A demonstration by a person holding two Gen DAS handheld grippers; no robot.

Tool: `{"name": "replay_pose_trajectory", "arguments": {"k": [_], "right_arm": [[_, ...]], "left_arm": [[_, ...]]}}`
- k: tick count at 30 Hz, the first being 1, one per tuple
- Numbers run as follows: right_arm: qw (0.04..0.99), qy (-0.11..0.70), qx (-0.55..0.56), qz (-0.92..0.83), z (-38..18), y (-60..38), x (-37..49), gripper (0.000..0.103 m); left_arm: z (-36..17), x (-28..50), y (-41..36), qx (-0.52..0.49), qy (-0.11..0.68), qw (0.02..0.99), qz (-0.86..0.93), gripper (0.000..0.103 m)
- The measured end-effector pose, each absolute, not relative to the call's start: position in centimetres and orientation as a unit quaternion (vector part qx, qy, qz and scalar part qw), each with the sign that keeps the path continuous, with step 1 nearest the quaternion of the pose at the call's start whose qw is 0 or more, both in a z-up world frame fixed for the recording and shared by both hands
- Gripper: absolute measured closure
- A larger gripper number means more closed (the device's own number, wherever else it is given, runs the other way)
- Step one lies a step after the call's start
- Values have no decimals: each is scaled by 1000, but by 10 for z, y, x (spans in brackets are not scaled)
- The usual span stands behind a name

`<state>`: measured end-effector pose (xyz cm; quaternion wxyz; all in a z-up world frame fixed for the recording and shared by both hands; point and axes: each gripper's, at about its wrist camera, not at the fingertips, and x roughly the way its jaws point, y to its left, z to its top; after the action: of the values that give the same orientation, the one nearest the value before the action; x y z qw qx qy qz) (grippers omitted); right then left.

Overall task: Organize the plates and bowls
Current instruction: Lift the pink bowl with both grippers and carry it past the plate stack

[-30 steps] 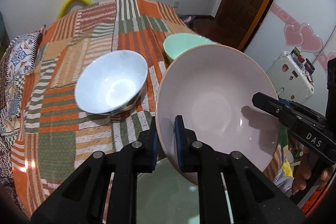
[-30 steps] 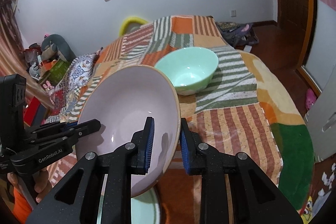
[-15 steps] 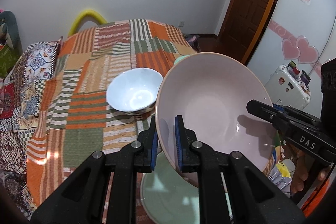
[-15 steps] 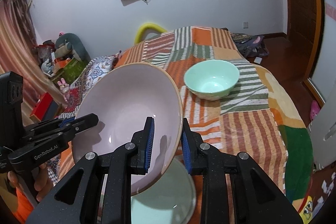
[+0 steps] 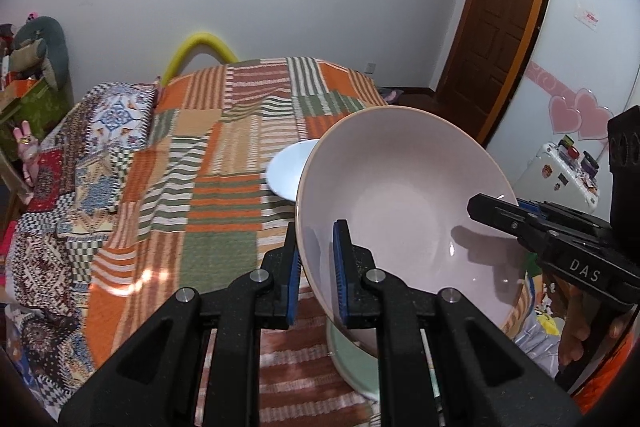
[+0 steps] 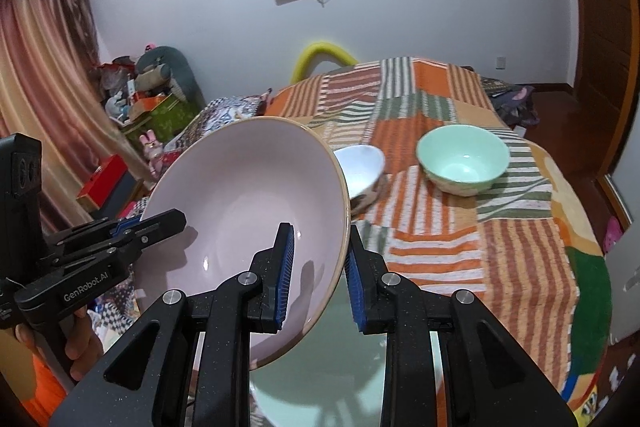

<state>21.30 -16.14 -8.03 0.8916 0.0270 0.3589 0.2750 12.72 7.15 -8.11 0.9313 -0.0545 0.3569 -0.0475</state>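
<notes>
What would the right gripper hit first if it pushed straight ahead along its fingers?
Apart from the pink bowl it already grips, the right gripper points roughly toward the white bowl on the blanket. Depth is unclear; it might meet the blanket first.

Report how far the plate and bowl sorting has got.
Nothing looks stacked yet. In hand: the left gripper and right gripper both clamp the pink bowl's rim, holding it tilted above a pale green plate. Left: the white bowl and green bowl sit separately on the patchwork blanket.

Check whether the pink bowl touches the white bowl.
Apart. In the right wrist view the pink bowl hangs clamped by both grippers, above the bedspread where the white bowl sits.
</notes>
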Motion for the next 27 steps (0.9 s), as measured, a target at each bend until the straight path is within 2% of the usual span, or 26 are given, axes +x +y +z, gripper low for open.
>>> {"name": "replay_pose_trajectory", "arguments": {"k": [14, 27], "right_arm": [[868, 382, 5, 318, -100, -109, 195, 79], [836, 425, -22, 346, -130, -68, 188, 79]], "left_arm": [[-107, 90, 120, -44, 383, 923, 5, 89], [-142, 76, 161, -92, 407, 908, 42, 89]]}}
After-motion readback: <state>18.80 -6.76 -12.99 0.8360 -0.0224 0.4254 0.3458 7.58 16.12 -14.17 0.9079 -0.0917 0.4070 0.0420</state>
